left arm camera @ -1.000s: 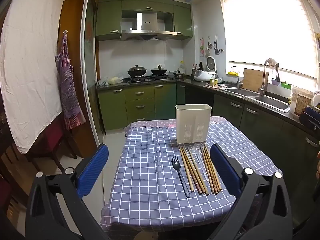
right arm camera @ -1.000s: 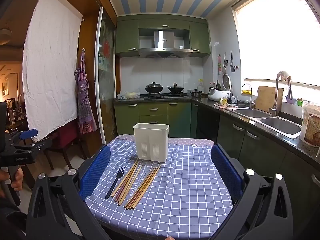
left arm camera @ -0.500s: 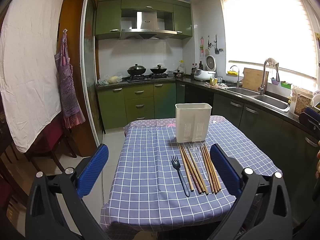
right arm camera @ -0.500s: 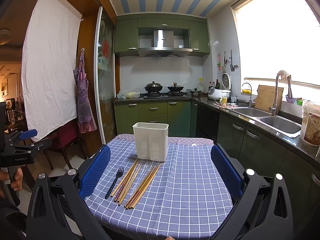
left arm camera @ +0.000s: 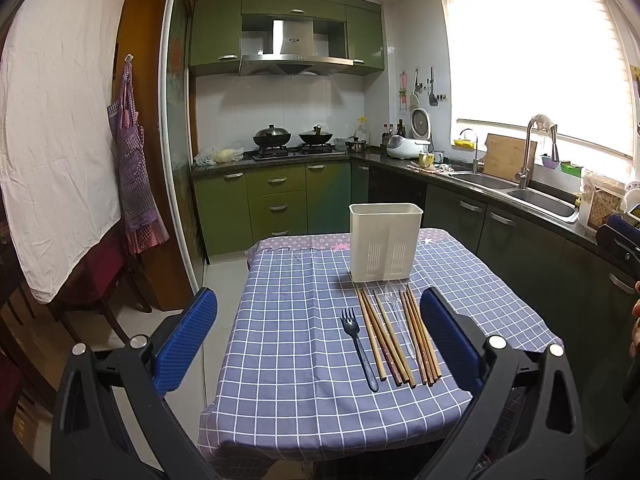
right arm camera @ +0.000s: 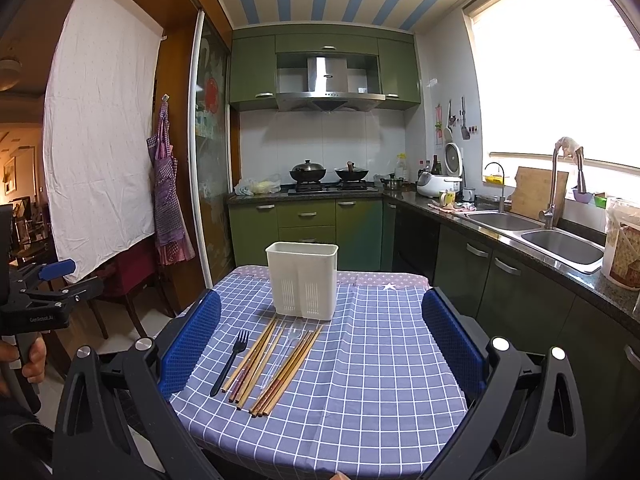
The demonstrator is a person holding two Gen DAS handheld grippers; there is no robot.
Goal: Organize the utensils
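A white plastic utensil holder (left arm camera: 385, 241) (right arm camera: 303, 282) stands upright at the far end of a table with a blue checked cloth (left arm camera: 304, 344) (right arm camera: 372, 364). In front of it lie a black fork (left arm camera: 359, 346) (right arm camera: 231, 360), several wooden chopsticks (left arm camera: 384, 340) (right arm camera: 276, 364) and a clear plastic spoon (left arm camera: 396, 312) (right arm camera: 289, 340), side by side. My left gripper (left arm camera: 324, 348) is open, held back above the table's near edge. My right gripper (right arm camera: 320, 350) is open too, above the near edge; nothing is between either pair of fingers.
Green kitchen cabinets, a stove with two pans (right arm camera: 328, 174) and a steel sink (right arm camera: 536, 232) line the back and right walls. A dark red chair (left arm camera: 100, 276) and a hanging apron (left arm camera: 134, 168) are to the left. A person's hand (right arm camera: 28, 360) holds the left gripper's handle.
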